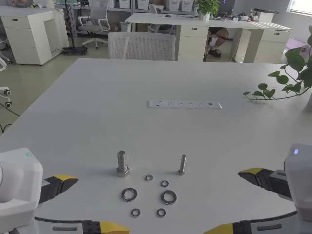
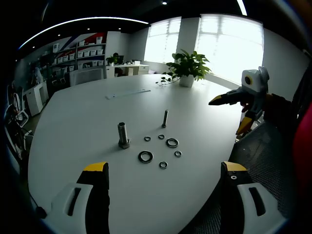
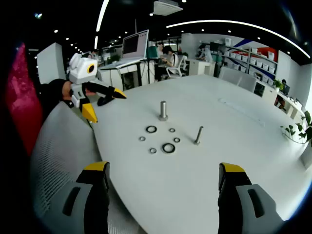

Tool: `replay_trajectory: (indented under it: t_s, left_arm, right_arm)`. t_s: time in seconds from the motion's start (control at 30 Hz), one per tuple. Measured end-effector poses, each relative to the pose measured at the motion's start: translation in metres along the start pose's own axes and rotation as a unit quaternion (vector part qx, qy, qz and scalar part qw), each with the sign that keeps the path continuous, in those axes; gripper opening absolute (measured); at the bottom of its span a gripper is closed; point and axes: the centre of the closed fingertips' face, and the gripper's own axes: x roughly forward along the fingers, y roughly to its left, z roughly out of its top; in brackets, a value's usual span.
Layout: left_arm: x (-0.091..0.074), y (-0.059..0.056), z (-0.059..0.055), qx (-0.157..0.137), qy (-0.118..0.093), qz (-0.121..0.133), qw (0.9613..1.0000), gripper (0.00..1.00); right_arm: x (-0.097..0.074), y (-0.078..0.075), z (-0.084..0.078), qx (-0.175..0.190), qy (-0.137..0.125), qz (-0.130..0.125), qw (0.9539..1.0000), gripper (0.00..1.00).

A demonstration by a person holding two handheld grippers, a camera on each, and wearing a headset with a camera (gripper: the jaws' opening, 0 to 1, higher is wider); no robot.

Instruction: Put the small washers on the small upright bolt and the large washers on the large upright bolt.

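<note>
Tabletop (image 1: 146, 83) bears loose washers (image 1: 129, 194); left gripper (image 2: 164, 168) and right gripper (image 3: 163, 167), edge-cropped, show jaws spread

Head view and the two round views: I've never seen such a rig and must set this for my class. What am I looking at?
No robot: a person holds a left gripper and a right gripper, each with two yellow-tipped fingers. The head view comes from a headset camera; each round view from a camera riding on one gripper, looking along its fingers. On the white table stand a large bolt and a small bolt, with two large washers and four small washers loose in front. Both grippers are open, holding nothing.
</note>
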Motion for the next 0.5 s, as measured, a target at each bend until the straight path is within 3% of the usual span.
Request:
replay_trajectory:
  t_s: [0.5]
  left_arm:
    - [-0.0009,-0.0005,0.0015,0.003,-0.001,-0.001,1.0000,0.94]
  right_arm:
    - [-0.0002,0.0011,0.0016,-0.002,0.001,0.000,1.0000,0.93]
